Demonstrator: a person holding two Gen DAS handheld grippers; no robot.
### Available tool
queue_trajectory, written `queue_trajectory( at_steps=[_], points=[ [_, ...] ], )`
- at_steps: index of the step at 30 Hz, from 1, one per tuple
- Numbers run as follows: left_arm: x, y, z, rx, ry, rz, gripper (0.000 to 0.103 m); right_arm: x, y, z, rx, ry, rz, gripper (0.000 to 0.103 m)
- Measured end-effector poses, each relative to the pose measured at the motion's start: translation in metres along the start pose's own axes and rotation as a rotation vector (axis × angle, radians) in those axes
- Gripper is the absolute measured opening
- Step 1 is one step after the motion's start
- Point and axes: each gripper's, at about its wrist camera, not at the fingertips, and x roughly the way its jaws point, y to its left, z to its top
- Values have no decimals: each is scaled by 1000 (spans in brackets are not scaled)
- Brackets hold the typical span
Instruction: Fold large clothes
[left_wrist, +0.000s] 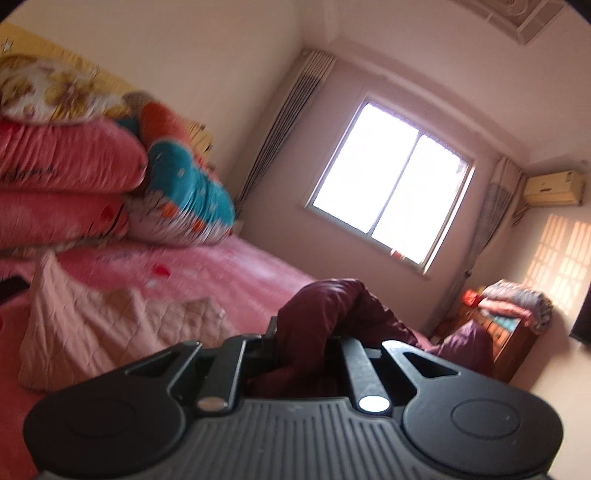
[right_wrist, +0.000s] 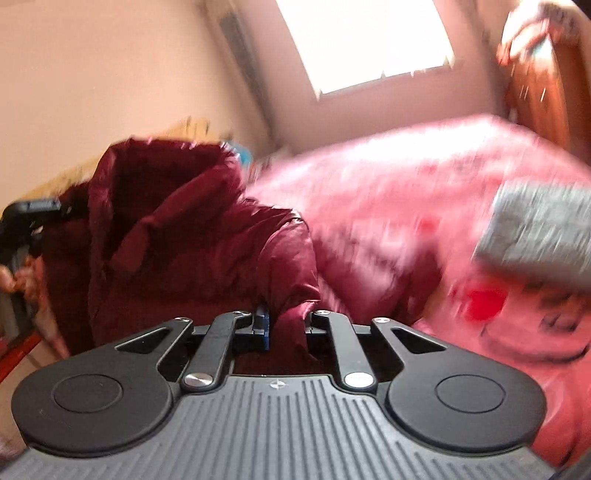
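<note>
A dark maroon padded jacket (right_wrist: 177, 236) hangs lifted above a pink bed (right_wrist: 399, 192). My right gripper (right_wrist: 286, 325) is shut on a bunched fold of it. My left gripper (left_wrist: 303, 343) is shut on another part of the same jacket (left_wrist: 325, 314), whose fabric rises between the fingers and trails to the right. In the right wrist view the left gripper (right_wrist: 29, 221) shows at the far left edge, holding the jacket's other side. The fingertips of both grippers are hidden by fabric.
Stacked pink and teal quilts (left_wrist: 92, 177) lie at the bed's head. A beige quilted cloth (left_wrist: 103, 332) lies on the bed. A folded grey item (right_wrist: 539, 236) lies on the bed to the right. A wooden cabinet (left_wrist: 506, 332) stands by the window (left_wrist: 391, 192).
</note>
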Motion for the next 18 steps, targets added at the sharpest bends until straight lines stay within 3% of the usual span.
queue_trajectory(
  at_steps=[10, 18],
  points=[
    [-52, -61, 58, 44, -193, -164, 8, -93, 21, 79, -115, -434, -200, 12],
    [-105, -106, 102, 121, -388, -271, 8, -152, 38, 138, -148, -680, -239, 12]
  ],
)
